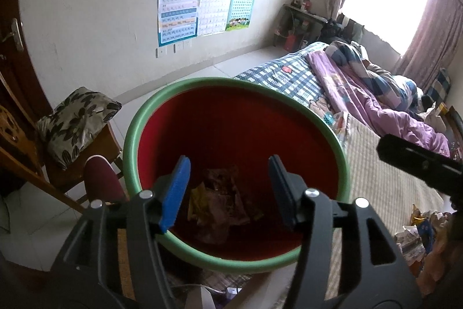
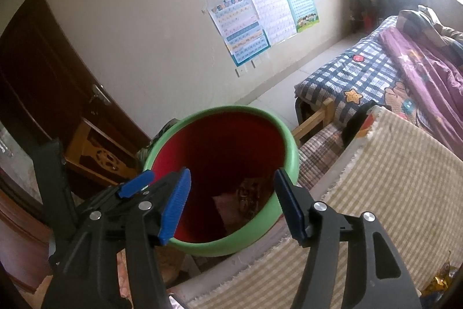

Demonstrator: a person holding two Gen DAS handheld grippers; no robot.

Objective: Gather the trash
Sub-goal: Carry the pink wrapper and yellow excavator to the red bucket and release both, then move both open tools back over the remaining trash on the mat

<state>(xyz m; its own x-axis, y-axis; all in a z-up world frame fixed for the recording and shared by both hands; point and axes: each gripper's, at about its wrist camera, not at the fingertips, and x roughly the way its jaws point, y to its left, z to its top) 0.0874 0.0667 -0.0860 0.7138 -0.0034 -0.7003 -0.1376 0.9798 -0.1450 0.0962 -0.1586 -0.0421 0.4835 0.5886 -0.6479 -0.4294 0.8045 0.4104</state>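
Hovering position: the left gripper hangs directly above the mouth of the bin, with both blue pads inside the outline of the green rim.
Bin: red inside, green rim; it stands beside the bed, at the edge of the striped mat.
Bin contents: crumpled wrappers lie on the bottom, straight below the gap between the left gripper's pads and well apart from them.
Left gripper state: pads spread wide, nothing between them.
Left gripper pose: tilted downward into the bin, fingers pointing toward the far wall.
Right gripper: the right gripper is held above the near side of the bin, to the bin's right over the mat.
Right gripper state: pads spread wide, holding nothing.
Right gripper pose: angled down and leftward; the left gripper's blue fingertip is just beside its left pad.
Remaining trash: a pile of loose wrappers lies on the mat at the far right of the left wrist view, well apart from the bin.
Surroundings: a chair with a leaf-pattern cushion stands left of the bin; posters hang on the wall.
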